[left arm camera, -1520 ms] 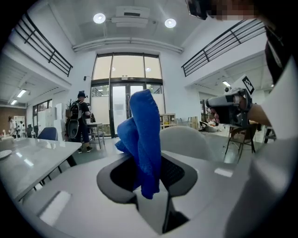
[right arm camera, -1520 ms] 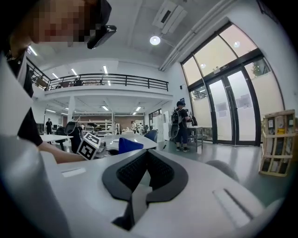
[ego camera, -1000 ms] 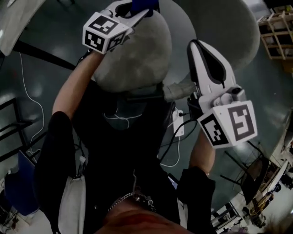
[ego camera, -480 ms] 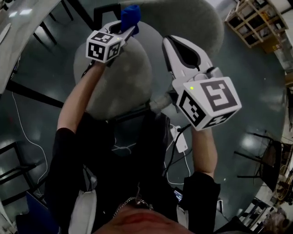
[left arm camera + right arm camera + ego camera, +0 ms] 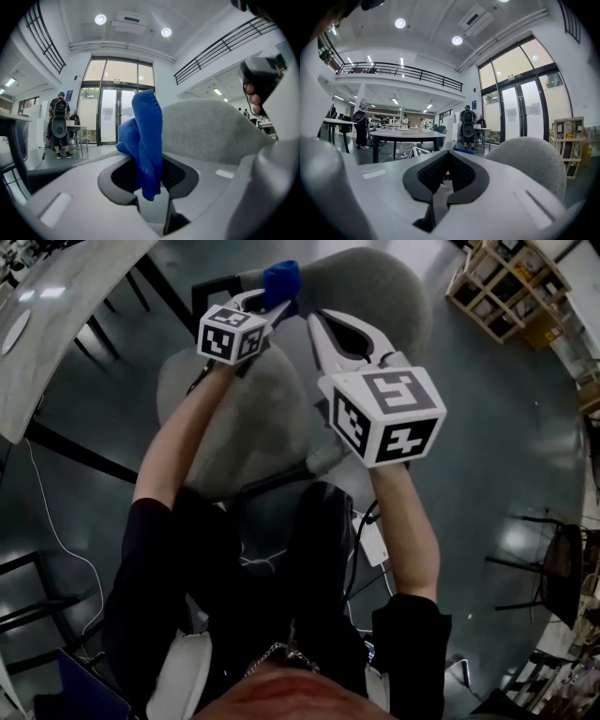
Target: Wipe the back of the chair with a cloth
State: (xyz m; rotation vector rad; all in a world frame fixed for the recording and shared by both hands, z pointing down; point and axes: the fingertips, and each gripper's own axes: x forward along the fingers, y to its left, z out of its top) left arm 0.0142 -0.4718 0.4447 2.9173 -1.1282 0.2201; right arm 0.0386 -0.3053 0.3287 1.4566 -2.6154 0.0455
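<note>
Head view: mounted overhead, facing steeply down, close above the chair back (image 5: 375,296). Both gripper views: low, facing level outward (wide-angle lenses). All three views share that chair back (image 5: 206,126) (image 5: 529,159).

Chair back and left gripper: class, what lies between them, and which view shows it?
The blue cloth, pinched in the left gripper, stands before the grey chair back, seen in the left gripper view.

From overhead, the left gripper (image 5: 272,304) hides part of the blue cloth (image 5: 281,279); a forearm (image 5: 183,442) covers part of the chair seat (image 5: 255,427).
</note>
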